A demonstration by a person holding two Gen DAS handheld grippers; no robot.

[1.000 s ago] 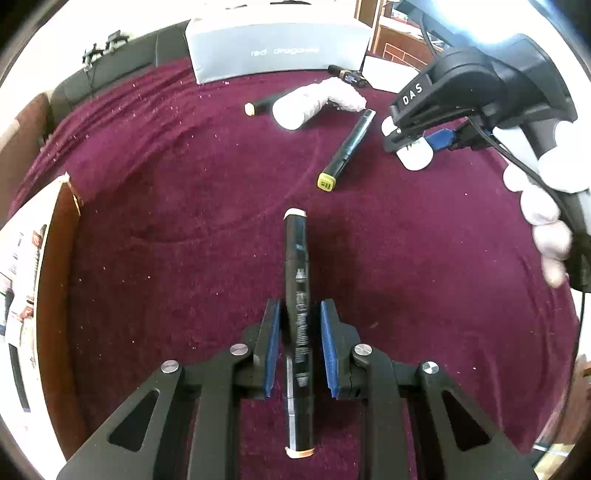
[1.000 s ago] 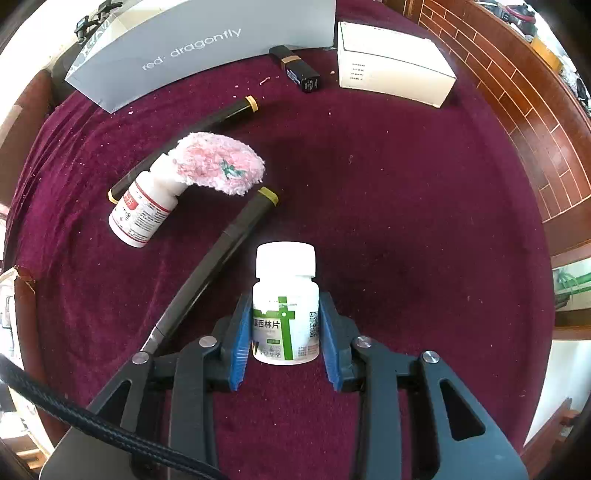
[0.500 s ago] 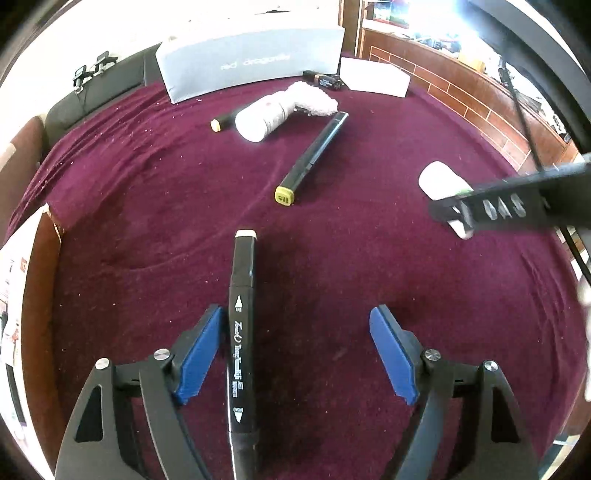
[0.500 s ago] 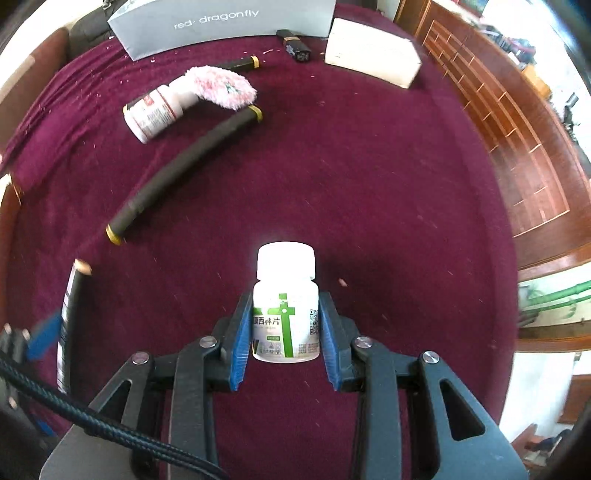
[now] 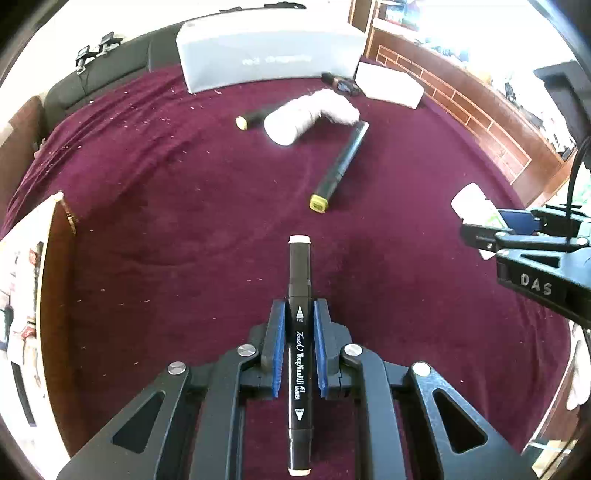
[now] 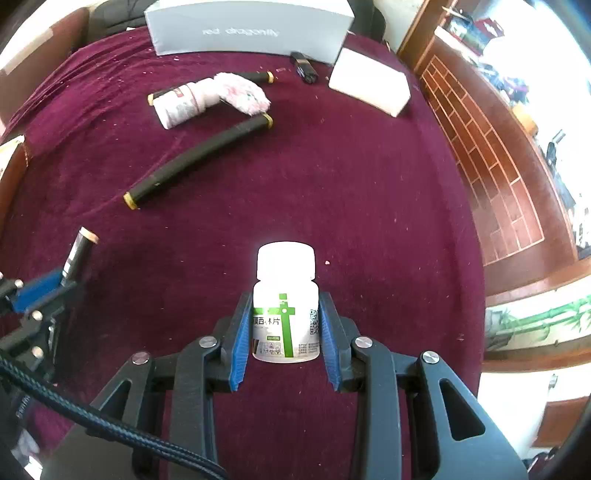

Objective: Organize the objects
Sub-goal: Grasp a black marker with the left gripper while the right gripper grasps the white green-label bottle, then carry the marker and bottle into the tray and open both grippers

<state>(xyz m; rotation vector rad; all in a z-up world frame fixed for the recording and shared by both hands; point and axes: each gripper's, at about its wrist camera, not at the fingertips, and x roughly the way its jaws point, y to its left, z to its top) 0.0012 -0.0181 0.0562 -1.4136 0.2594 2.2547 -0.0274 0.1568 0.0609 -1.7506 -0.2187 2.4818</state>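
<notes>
My left gripper (image 5: pixel 298 325) is shut on a black art marker (image 5: pixel 300 332) with white end caps, lengthwise between the blue pads, over the maroon cloth. My right gripper (image 6: pixel 284 321) is shut on a white pill bottle (image 6: pixel 285 314) with a green cross label, cap pointing away. The right gripper and bottle show at the right edge of the left wrist view (image 5: pixel 480 214). The left gripper and marker tip show at the left of the right wrist view (image 6: pixel 79 251).
On the maroon cloth (image 6: pixel 332 184) lie a black marker with yellow caps (image 6: pixel 195 158), a second white bottle (image 6: pixel 184 105) under a pink fluffy item (image 6: pixel 243 92), another marker (image 6: pixel 255 76), a small dark object (image 6: pixel 304 68), a white box (image 6: pixel 369 86) and a grey box (image 6: pixel 247 29). A cardboard box (image 5: pixel 37 295) stands left.
My left gripper was shut on the marker, opened wide half a second ago, and is now shut on it again. My right gripper has carried the bottle back toward me and rightward.
</notes>
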